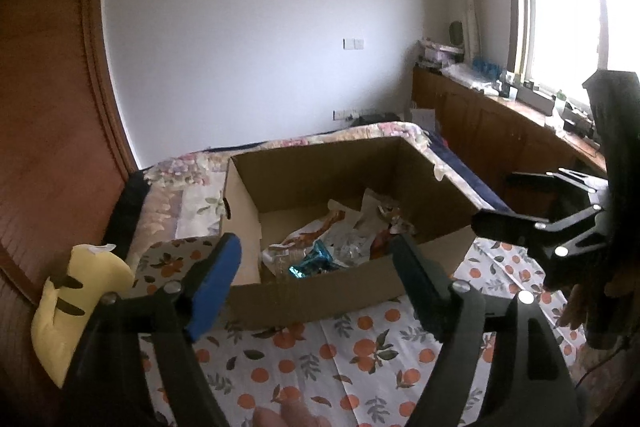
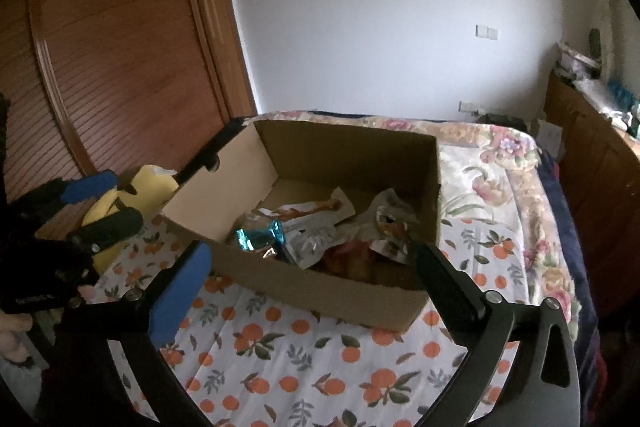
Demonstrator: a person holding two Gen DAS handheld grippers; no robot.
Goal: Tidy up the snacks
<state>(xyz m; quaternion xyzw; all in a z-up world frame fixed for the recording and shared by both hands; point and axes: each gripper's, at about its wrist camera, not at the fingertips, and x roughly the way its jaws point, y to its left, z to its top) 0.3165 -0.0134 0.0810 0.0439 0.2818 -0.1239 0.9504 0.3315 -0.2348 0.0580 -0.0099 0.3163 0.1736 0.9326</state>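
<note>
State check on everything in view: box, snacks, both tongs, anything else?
Cardboard box: open-topped, upright on the orange-print sheet.
Snack packets: loose pile inside the box, unsorted.
Teal foil packet: in the box, near the front wall.
Left tongs: open, empty.
Right tongs: open, empty.
Yellow plush: lying on the bed left of the box, outside it.

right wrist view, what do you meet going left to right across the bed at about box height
left gripper → yellow plush toy → cardboard box with snack wrappers inside → floral quilt → wooden cabinet
</note>
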